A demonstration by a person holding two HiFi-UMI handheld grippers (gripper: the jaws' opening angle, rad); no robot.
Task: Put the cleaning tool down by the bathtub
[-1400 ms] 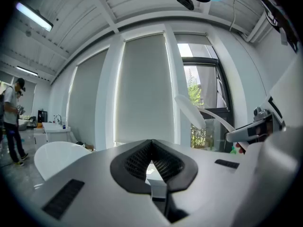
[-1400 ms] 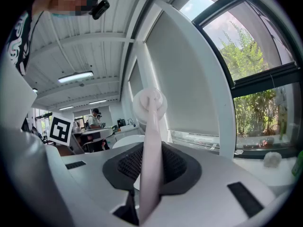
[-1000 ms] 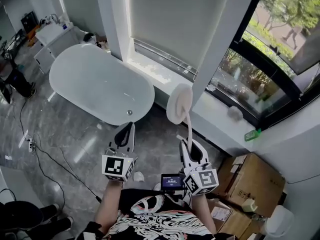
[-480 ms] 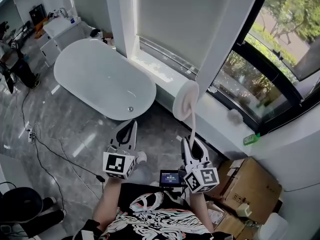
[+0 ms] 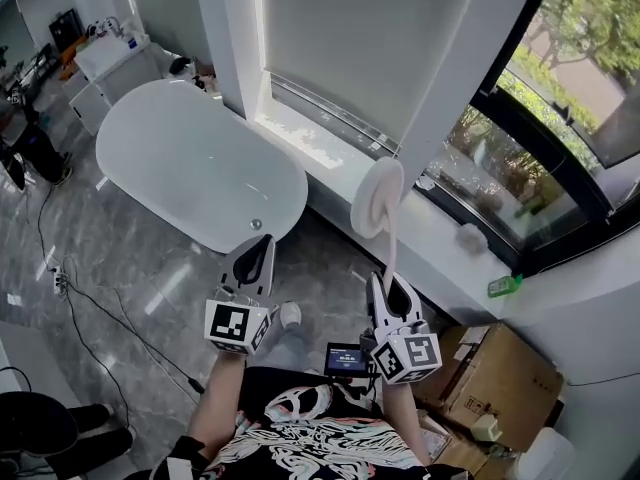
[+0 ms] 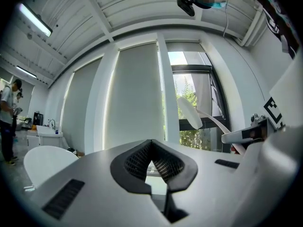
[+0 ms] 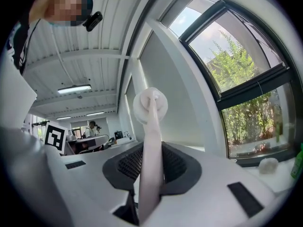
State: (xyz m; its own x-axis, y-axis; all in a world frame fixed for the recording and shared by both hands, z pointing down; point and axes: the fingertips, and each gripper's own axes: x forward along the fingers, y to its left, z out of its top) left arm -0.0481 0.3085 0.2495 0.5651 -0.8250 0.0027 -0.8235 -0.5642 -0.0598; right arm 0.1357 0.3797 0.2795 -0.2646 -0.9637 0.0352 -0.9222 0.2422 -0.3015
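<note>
- cleaning tool [image 5: 378, 200] (long pale handle, round white pad head) is up in the air over the floor. Its head is near the window ledge, well apart from the bathtub [image 5: 190, 168], so it is not put down yet.
- Handling, my guess: light, a bit top-heavy with the pad at the far end. The handle looks smooth and stiff with a slight curve and could twist in a pinch grip. The pad looks soft, nothing fragile.
- Where to hold: low on the handle works, but nearer mid-handle would likely cut the swing.
- right gripper [image 5: 392, 286]: fingers [image 7: 128, 167] are clamped on the handle's lower end, and the tool [image 7: 152, 141] runs straight up between them. The arm is bent, pointing forward and up.
- left gripper [image 5: 256, 248]: fingers [image 6: 137, 159] are pressed together with nothing between them. It is held beside the right one, aimed toward the bathtub end.
</note>
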